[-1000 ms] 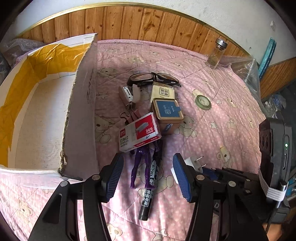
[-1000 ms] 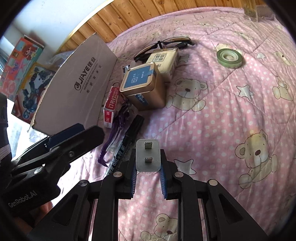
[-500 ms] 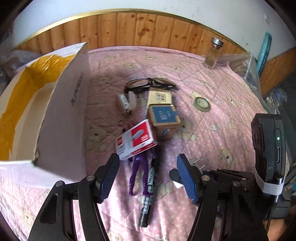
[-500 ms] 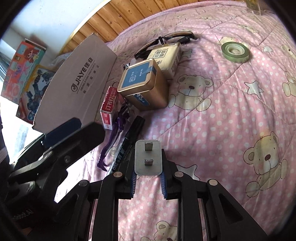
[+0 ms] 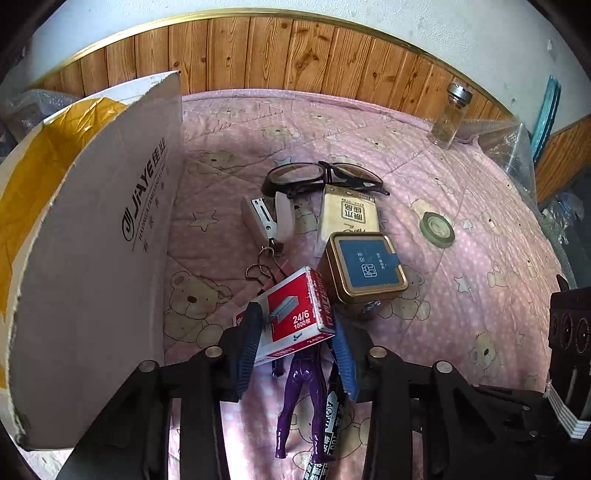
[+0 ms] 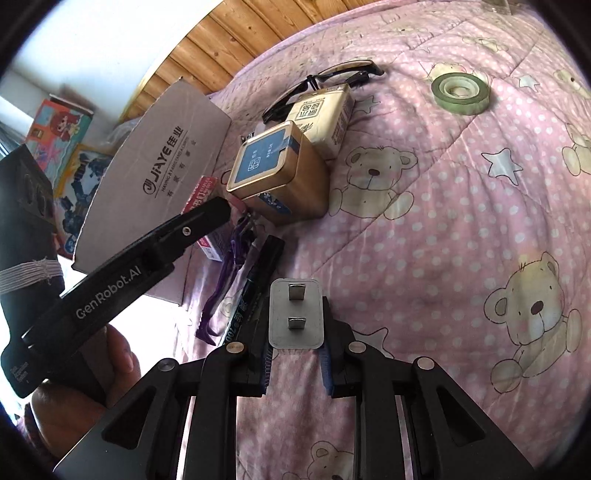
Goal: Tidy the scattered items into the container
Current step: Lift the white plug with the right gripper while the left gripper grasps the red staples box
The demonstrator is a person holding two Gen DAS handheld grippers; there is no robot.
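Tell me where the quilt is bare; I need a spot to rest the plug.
Bare quilt lies right of the gold tin, below the tape roll. Crowded: the strip from cardboard box to tin, with staple box, marker, glasses.

Pink quilt [image 5: 461, 295] with bears, stars and white dots, wooden wall panelling [image 5: 295, 55] with golden trim behind, white wall [image 5: 406, 18] above, in daylight.

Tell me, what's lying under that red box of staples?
Under the staple box, between the left gripper fingers, a purple figure and a black marker poke out toward the camera; wire clips show behind. The parts beneath it are hidden.
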